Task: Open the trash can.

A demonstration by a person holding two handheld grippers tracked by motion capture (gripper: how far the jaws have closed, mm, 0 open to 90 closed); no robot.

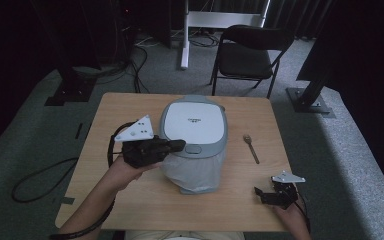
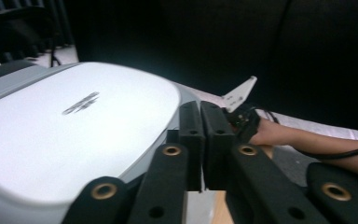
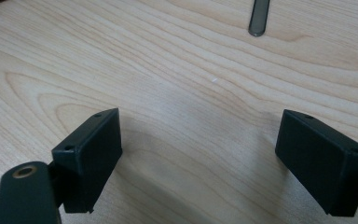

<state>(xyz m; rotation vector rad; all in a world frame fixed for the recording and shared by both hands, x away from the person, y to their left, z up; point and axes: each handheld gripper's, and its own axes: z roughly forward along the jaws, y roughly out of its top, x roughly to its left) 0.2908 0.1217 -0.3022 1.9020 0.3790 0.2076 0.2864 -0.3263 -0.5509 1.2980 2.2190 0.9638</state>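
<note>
A recording lab: black curtains [image 1: 365,60], floor cables [image 1: 135,65], rig stands [image 1: 312,90] around 1 table [image 1: 130,200].

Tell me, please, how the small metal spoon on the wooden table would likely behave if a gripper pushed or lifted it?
The small metal spoon looks thin and rigid, so it probably stays stiff and light. Lying flat on the smooth wooden table, it would likely slide or spin rather than roll. Its low, slim handle may be hard to pinch.

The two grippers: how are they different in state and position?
The left gripper has its jaws shut together with nothing between, at the rice cooker lid's front edge. The right gripper has its jaws wide open, low over the bare table. Both are black, hand-held.
</note>
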